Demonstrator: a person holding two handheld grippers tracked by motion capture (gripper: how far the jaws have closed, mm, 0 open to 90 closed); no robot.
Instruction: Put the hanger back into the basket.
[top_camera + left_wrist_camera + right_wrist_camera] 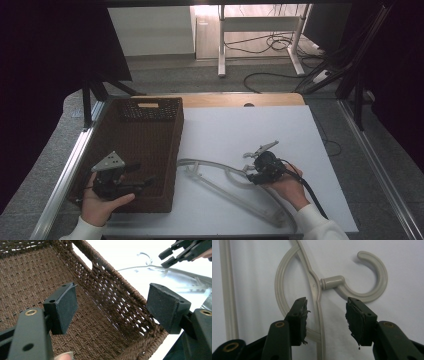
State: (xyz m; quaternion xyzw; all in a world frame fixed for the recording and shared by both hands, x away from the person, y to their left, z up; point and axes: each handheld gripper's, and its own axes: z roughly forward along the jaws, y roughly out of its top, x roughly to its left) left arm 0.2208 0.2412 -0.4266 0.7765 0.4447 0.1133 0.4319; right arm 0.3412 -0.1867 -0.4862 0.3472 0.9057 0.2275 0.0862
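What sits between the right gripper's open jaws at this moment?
In the right gripper view, the right gripper stands open over the white table, with the hanger neck, just below its hook, between the jaws, ungripped.

In front of you the table (280, 125) has a white top with a wooden strip at its far edge. A brown woven basket (150, 135) stands on its left part, and a pale plastic hanger (225, 187) lies just beside it.

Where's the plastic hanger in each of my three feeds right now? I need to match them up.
High view: the hanger lies on the white table, lower centre, right of the basket.
Left gripper view: upper right, beyond the basket wall.
Right gripper view: centre, its hook upper right.
Shared landmark: the right gripper, open, right at the hanger's neck.
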